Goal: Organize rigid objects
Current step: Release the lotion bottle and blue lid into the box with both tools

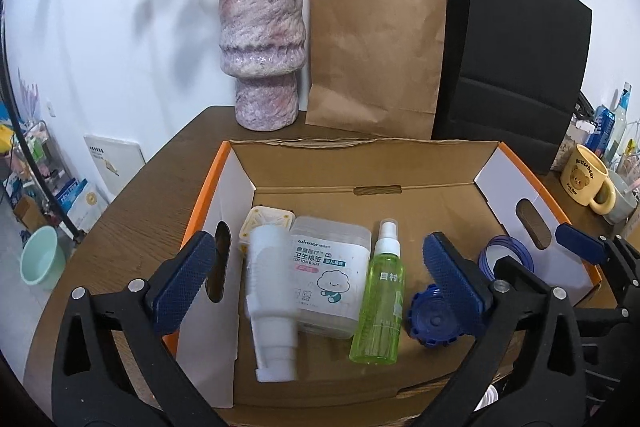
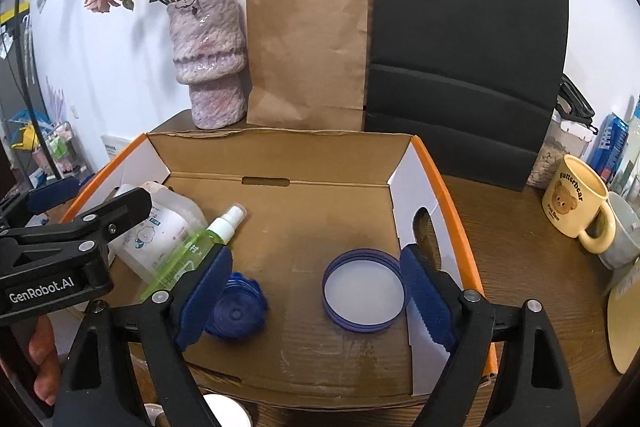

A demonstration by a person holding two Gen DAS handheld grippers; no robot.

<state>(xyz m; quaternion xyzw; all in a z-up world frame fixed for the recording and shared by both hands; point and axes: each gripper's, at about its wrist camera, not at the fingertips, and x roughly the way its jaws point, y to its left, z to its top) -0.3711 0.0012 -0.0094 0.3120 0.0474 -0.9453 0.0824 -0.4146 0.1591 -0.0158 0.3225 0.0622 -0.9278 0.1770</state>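
Both grippers fill the bottom of my views. On my left gripper [image 1: 316,283] the fingers are spread wide, with the bottles lying between them on the box floor and neither pad touching anything. On my right gripper [image 2: 318,301] the fingers are also spread, pinching nothing; the lid lies just beside the right pad and the cap just beside the left pad.

From there I go by size. Under everything is the brown table [image 1: 160,163]. On it sits the open cardboard box [image 1: 360,163], orange-edged with white end walls. Behind the box stand a black bag [image 2: 468,67], a brown bag [image 2: 308,47] and a pink vase [image 1: 262,51] of dried roses. A yellow mug [image 2: 576,203] stands right of the box.

Inside the box, side by side at the left, lie a white bottle [image 1: 270,299], a cotton bud tub [image 1: 328,267] and a green spray bottle [image 1: 382,291]. Further right lie a blue lid [image 2: 364,289], open side up, and a small blue ribbed cap [image 2: 238,311].
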